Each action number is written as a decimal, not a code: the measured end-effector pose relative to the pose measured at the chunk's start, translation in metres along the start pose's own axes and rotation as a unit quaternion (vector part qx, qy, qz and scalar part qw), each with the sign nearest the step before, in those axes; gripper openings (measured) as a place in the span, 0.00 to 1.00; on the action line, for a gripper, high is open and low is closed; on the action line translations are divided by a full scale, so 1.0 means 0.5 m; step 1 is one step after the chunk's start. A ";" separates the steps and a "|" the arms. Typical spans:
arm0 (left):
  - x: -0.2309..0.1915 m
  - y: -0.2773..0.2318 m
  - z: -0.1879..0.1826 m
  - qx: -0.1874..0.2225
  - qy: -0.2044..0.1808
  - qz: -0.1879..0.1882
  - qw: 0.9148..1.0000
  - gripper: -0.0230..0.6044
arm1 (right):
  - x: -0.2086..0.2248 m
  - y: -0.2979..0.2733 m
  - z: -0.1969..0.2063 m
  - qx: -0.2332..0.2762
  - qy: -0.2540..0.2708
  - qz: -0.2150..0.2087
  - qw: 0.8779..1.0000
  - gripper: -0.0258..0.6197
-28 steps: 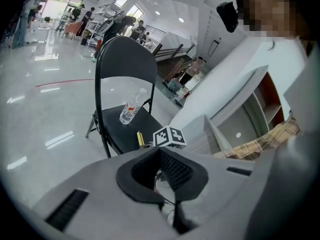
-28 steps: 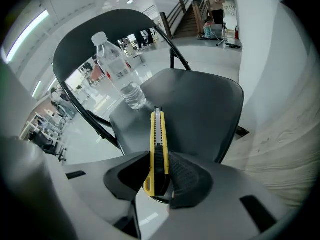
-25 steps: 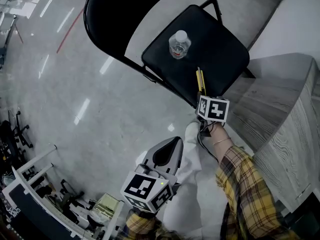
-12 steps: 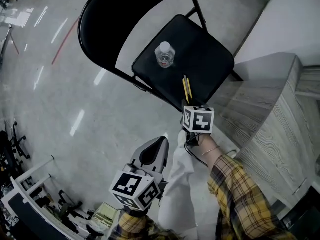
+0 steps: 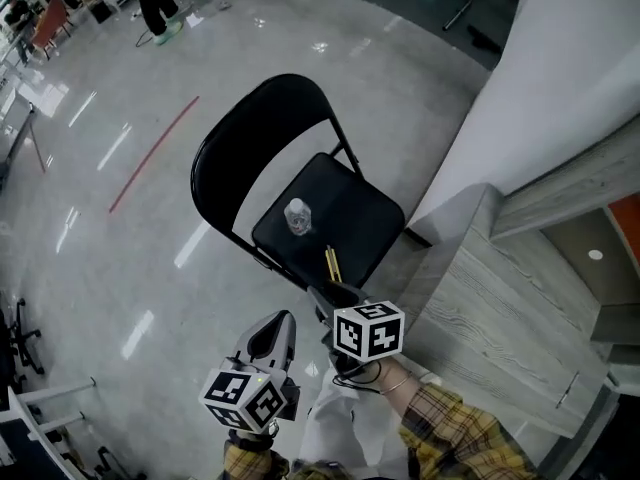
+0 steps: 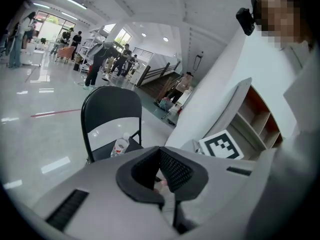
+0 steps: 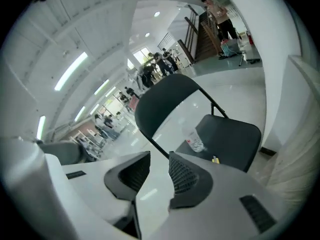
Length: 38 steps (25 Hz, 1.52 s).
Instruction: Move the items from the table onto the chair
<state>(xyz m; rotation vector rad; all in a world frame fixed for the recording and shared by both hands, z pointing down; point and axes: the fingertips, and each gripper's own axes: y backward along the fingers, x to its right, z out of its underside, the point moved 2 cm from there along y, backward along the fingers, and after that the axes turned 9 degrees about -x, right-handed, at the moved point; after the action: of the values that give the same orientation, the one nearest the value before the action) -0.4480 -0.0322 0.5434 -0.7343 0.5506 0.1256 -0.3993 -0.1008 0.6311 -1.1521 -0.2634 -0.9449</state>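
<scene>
- Table (image 5: 490, 298): grey wood-grain top, right of the chair. No loose items show on the part in view, so prob. nothing left there to fetch.
- Chair (image 5: 250, 158): black folding type on a shiny floor. Both task items sit on its seat.
- Right gripper (image 7: 160, 156): held above the seat's near edge and aimed down at the chair. Jaws are apart w/ a clear gap, and only floor and chair show through it, so it's carrying nothing.
- Left gripper (image 6: 160, 149): low and to the left, off the chair. Pads meet at the tips w/ nothing pinched between them.
- Water bottle (image 5: 297, 216): upright, mid-seat, clear plastic w/ a white cap.
  - Fill level can't be told, but prob. light.
  - Thin wall will dent under a hard squeeze, and the smooth round side may slip or roll.
  - Best taken across the mid-body below the shoulder w/ moderate pressure. It's tall for its base, so it tips easily.
- Slim yellow item (image 5: 331, 263): pen or cutter, can't tell which. It lies flat near the seat's front edge, apart from the bottle.
  - Looks stiff and v. light.
  - Pinch across its width at mid-length. The low profile means the pads must go right down to the seat.
</scene>
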 end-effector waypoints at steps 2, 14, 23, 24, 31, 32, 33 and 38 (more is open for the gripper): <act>0.047 0.035 -0.023 0.013 0.002 0.006 1.000 0.04 | -0.071 0.082 -0.015 0.022 -0.025 -0.048 0.998 0.24; 0.436 0.109 -0.196 0.091 -0.128 0.149 0.976 0.04 | -0.085 0.589 -0.009 0.207 0.001 -0.058 0.977 0.20; 0.817 0.002 -0.040 -0.006 -0.212 0.274 0.938 0.04 | 0.136 1.024 0.135 0.345 -0.056 0.080 0.933 0.13; 0.857 -0.009 -0.018 -0.017 -0.220 0.284 0.933 0.04 | 0.153 1.065 0.152 0.353 -0.054 0.094 0.929 0.13; 1.110 -0.057 0.111 -0.058 -0.276 0.337 0.898 0.04 | 0.234 1.306 0.251 0.389 -0.011 0.191 0.901 0.09; 1.141 -0.063 0.127 -0.059 -0.281 0.341 0.895 0.04 | 0.244 1.335 0.263 0.391 -0.004 0.201 0.898 0.08; 1.171 -0.067 0.143 -0.059 -0.285 0.344 0.893 0.04 | 0.253 1.363 0.276 0.390 0.004 0.211 0.896 0.08; 1.293 -0.083 0.232 -0.064 -0.291 0.354 0.886 0.04 | 0.295 1.479 0.341 0.378 0.037 0.249 0.891 0.07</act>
<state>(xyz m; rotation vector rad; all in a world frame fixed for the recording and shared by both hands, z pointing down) 0.1651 -0.0371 0.3038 -0.5516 0.2052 1.0427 0.2897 0.0366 0.3090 -0.4161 -0.2265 -0.3560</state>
